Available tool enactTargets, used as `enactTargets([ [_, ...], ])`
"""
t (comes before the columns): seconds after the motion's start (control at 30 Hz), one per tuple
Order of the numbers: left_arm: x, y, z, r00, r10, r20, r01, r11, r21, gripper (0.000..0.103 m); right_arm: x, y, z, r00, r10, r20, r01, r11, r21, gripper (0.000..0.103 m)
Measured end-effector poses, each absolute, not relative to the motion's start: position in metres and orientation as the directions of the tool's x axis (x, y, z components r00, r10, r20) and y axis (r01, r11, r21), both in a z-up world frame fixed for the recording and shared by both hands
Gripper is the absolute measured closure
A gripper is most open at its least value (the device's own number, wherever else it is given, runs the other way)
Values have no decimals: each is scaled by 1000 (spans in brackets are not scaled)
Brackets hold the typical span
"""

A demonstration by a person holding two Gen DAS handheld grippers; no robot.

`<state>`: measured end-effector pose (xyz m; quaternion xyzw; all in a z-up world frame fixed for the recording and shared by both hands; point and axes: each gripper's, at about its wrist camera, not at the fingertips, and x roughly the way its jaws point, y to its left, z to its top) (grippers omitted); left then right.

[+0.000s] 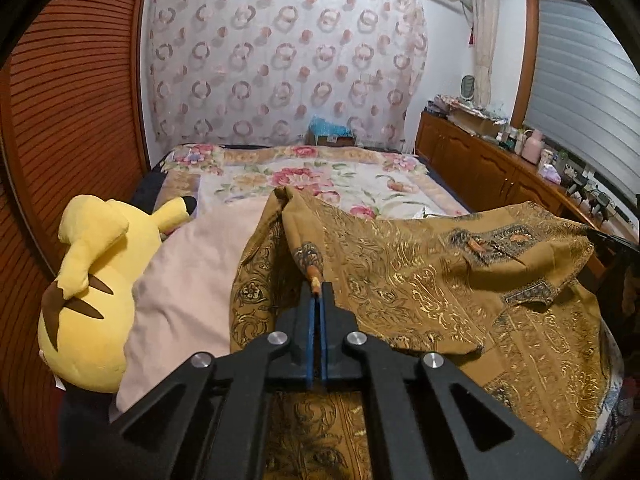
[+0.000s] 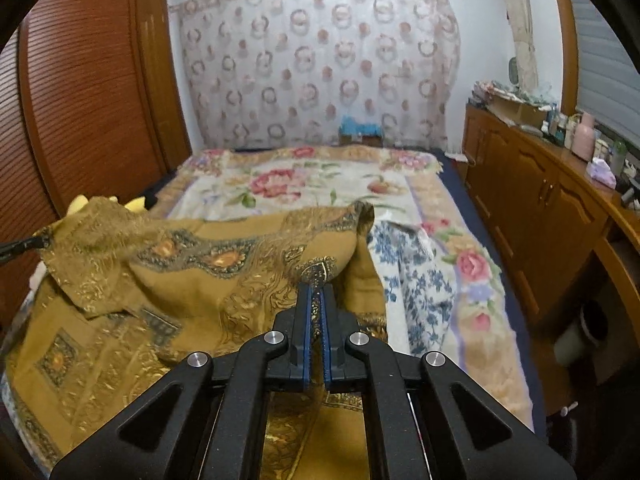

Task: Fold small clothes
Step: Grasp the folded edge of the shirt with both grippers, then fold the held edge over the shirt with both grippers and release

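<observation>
A mustard-brown garment with gold print [image 1: 420,280] [image 2: 168,280] hangs lifted over the near end of the bed. My left gripper [image 1: 317,286] is shut on its left edge, a fold of cloth pinched between the blue pads. My right gripper [image 2: 316,288] is shut on its right edge, with cloth running down between its pads. The stretch between the two grips sags, and the lower part lies rumpled on the bedding. The right gripper's dark tip [image 1: 612,240] shows at the right edge of the left wrist view. The left gripper's tip [image 2: 20,246] shows at the left of the right wrist view.
A yellow plush toy [image 1: 96,300] and a pale pink pillow [image 1: 188,280] lie at the bed's left. A blue-flowered cloth [image 2: 416,280] lies to the right of the garment on the floral blanket [image 2: 320,184]. A wooden sideboard [image 2: 540,200] lines the right wall, a louvred wardrobe [image 2: 88,92] the left.
</observation>
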<state>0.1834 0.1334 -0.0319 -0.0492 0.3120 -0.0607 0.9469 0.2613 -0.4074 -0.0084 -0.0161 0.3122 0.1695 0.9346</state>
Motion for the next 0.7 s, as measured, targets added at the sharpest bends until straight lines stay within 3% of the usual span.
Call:
enactTargets([
  [0.7, 75, 134, -33, 851, -156, -501, 96, 985, -143, 103, 167, -431, -1, 774, 286, -565, -306, 950, 62, 102],
])
